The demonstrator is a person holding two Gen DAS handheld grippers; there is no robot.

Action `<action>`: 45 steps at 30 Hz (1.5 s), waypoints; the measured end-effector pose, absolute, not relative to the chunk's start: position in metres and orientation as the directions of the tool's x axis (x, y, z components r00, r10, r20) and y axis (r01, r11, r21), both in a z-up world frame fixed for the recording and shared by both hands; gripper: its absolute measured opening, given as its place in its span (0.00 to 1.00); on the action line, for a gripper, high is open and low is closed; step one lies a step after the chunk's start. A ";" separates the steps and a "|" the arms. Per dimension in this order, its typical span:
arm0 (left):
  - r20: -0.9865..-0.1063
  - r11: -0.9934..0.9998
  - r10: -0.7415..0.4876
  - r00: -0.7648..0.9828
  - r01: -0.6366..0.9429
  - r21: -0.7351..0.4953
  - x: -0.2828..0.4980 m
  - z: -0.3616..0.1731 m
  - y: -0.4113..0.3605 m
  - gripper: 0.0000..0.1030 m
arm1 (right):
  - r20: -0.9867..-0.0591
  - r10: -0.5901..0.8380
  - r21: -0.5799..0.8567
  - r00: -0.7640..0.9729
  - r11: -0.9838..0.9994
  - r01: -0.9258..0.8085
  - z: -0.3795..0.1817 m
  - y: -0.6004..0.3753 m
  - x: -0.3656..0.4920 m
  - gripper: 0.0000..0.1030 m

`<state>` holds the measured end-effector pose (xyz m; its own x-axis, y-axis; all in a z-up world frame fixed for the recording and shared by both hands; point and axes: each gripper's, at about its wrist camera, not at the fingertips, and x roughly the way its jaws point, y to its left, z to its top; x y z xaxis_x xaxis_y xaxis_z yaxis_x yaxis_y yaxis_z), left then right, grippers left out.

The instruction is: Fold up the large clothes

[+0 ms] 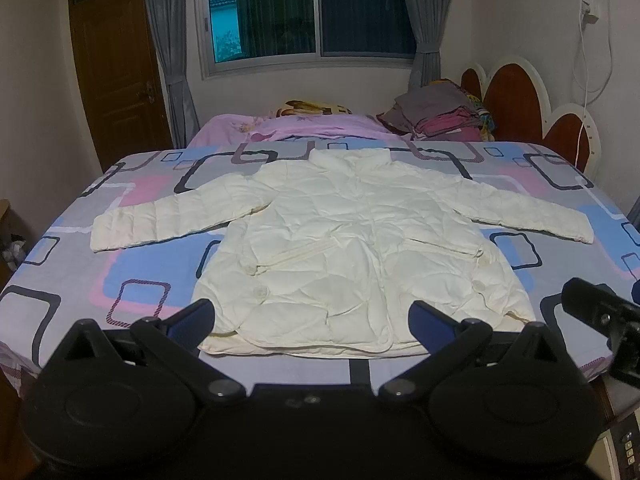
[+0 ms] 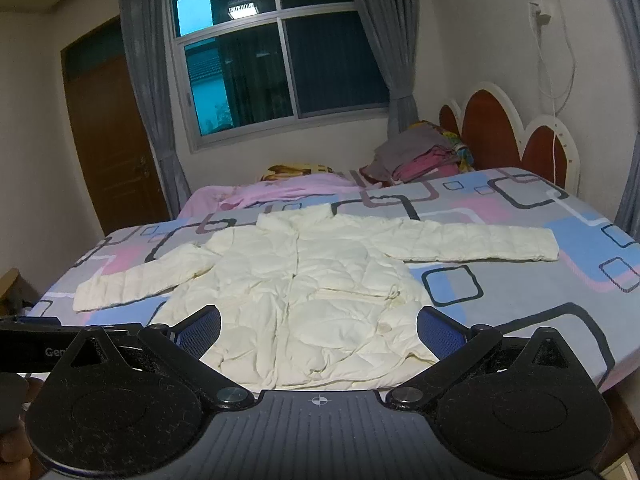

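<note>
Bedroom walls, a dark window [image 1: 312,16] with grey curtains and a brown door [image 1: 116,76] are framing a bed [image 1: 80,280] dressed in a sheet printed with grey, blue and pink rounded squares. I am holding both grippers low at the near edge of that bed, tipped down toward it. A cream quilted jacket [image 1: 344,248] is lying flat on the sheet, front up, collar pointing toward the window, both sleeves spread out to the sides.

My left gripper [image 1: 312,320] is standing wide apart with nothing pinched; the jacket's hem is lying just beyond and between its blue-padded fingers [image 1: 192,320], and I cannot tell whether the tips are touching the cloth. My right gripper [image 2: 318,330] is likewise spread fully, holding nothing, with the jacket's lower right half showing between its fingers. In the left wrist view, part of the right gripper is showing at the right edge.

Behind the jacket a pink quilt [image 1: 304,126] and a pile of folded clothes [image 1: 444,116] are sitting near the headboard [image 1: 516,96].

On the black casing at the left edge of the right wrist view, the letters "Gen" are showing; the rest is hidden.
</note>
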<state>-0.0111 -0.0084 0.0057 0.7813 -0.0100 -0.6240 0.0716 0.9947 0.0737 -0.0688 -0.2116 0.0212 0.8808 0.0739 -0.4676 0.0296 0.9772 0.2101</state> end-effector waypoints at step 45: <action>-0.625 0.996 -0.017 0.781 0.065 0.054 -0.004 0.008 -0.003 1.00 | -0.446 0.073 0.228 0.892 0.973 0.034 0.024 -0.209 -0.062 1.00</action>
<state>-0.0043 -0.0032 0.0084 0.7807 -0.0167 -0.6246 0.0645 0.9965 0.0540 -0.0618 -0.2093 0.0236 0.8921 0.0735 -0.4457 0.0340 0.9730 0.2284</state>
